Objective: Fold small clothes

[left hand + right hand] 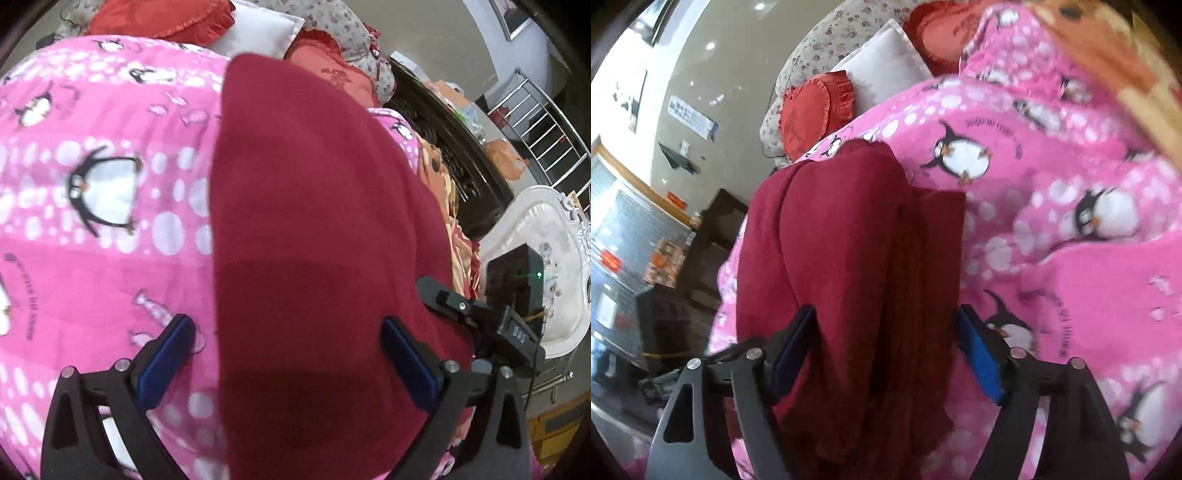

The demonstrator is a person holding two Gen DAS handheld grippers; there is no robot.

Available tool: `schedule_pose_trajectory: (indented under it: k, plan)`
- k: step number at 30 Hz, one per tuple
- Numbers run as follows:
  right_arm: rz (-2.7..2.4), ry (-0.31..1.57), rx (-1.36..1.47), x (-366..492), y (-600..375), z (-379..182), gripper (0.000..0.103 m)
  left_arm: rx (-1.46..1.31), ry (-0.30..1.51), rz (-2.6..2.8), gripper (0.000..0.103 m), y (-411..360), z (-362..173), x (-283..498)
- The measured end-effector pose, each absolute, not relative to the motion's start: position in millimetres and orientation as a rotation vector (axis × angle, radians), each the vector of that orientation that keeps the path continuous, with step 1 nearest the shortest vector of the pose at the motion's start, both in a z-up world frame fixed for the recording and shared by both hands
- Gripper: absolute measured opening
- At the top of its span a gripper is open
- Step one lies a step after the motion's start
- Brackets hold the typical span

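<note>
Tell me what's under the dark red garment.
The dark red garment lies on a pink penguin blanket, which shows on both sides. Whatever is directly beneath the cloth is covered.

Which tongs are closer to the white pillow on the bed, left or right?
Hard to call; both tongs sit open over the dark red garment on the penguin blanket. Left tongs and right tongs both have the white pillow far ahead.
</note>
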State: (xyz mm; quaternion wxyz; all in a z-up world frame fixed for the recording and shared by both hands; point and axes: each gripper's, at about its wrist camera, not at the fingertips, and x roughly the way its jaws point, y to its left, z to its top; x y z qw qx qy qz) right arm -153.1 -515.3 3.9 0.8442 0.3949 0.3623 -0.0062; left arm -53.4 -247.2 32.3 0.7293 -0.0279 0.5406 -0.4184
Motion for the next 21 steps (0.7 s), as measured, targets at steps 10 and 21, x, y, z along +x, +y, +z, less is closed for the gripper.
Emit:
schedule_pose_trajectory:
  k: [10, 21]
  plan:
    - [0.117, 0.76, 0.81, -162, -473, 52, 0.02, 0.117, 1.086, -0.99, 0.062, -221, 92, -91]
    - [0.201, 0.934, 0.772, -178, -366, 29, 0.028, 0.262, 1.207, -0.849, 0.063, -124, 71, -137]
